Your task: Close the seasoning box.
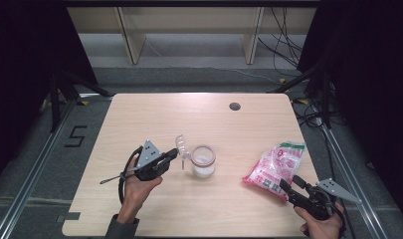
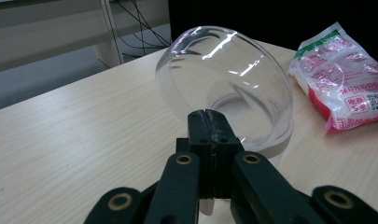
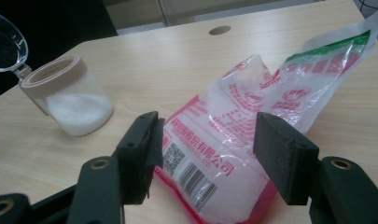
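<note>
1. Lower right of the high view: right hand-held gripper (image 1: 292, 185) jaws apart, gripping nothing, straddling near end of sugar bag (image 1: 275, 169); bag's long axis runs up-right, away from it.
2. Left of centre: left hand-held gripper (image 1: 172, 155) clamped shut on clear scoop (image 1: 181, 144) handle, beside jar (image 1: 203, 161).
3. Bag pink-white, crinkled, flat on bench (image 1: 154, 114); jar part-filled, white grains.

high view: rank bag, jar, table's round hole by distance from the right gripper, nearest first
From the right gripper:
1. Pink-and-white bag, right at the jaw tips, near the table's right edge.
2. Jar with white grains, mid-table, to its left.
3. Round hole, near the far edge.
</note>
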Available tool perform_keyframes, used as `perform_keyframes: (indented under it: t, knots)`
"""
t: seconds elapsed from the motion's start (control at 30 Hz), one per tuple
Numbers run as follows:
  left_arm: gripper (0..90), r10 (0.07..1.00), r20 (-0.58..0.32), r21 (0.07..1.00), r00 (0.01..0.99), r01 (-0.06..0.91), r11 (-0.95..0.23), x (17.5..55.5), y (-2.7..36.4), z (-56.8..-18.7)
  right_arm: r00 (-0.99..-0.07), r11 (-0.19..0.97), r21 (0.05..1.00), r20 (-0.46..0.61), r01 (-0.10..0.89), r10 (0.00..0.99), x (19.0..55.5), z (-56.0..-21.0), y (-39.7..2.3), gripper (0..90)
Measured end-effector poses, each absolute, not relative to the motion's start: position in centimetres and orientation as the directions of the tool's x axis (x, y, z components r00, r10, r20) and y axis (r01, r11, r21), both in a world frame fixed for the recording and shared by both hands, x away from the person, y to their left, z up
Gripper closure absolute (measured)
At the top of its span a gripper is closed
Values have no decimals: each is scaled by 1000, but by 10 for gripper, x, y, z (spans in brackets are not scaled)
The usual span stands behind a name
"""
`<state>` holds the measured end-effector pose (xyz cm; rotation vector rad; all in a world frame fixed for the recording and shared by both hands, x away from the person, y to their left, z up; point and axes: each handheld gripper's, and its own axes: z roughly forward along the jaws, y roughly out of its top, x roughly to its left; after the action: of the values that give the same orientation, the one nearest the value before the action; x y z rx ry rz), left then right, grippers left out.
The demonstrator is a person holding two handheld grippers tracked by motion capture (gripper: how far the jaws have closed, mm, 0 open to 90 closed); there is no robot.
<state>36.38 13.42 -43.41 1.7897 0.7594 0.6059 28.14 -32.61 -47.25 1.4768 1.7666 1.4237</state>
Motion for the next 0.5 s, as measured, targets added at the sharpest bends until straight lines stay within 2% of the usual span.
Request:
perform_keyframes:
  t: [0.07, 0.23, 0.33, 0.37, 0.43, 0.5]
  knots:
    - [895, 740, 47, 946, 671, 208, -247, 364, 134, -434, -323, -101, 869, 284, 484, 903, 278, -471, -324, 418]
    - [895, 742, 54, 948, 669, 199, -248, 364, 134, -433, -367, -47, 887, 237, 459, 900, 275, -471, -317, 414]
    - [894, 738, 56, 949, 672, 194, -248, 363, 132, -432, -375, -71, 875, 276, 478, 885, 271, -470, -312, 413]
    - [894, 739, 50, 950, 672, 196, -243, 363, 131, -432, -389, -34, 888, 235, 459, 891, 273, -471, -313, 412]
    - [894, 736, 49, 951, 676, 194, -242, 362, 128, -432, -374, -61, 880, 261, 470, 890, 270, -471, -310, 413]
    - [894, 733, 52, 952, 678, 189, -242, 363, 128, -431, -384, -33, 885, 234, 464, 893, 271, -471, -311, 413]
